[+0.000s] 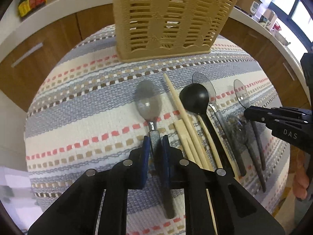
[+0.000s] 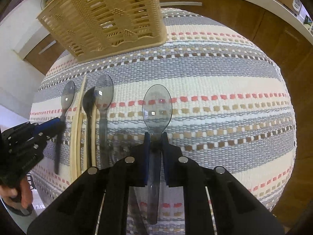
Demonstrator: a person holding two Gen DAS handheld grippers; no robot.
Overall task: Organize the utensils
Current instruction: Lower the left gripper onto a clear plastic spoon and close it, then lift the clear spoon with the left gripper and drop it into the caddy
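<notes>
Left gripper clamps the grey spoon by its handle, nearer the camera than the beige basket, chopsticks and black ladle alongside. Over to the right view: right gripper pinches the clear spoon, right of the basket, on the striped cloth

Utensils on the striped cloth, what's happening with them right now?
Both grippers are at a spoon each. The left gripper has its jaws around the handle of a grey spoon lying on the striped cloth. The right gripper grips a translucent spoon by its neck. The black ladle, chopsticks and other spoons lie on the cloth; the slotted beige basket stands behind.
</notes>
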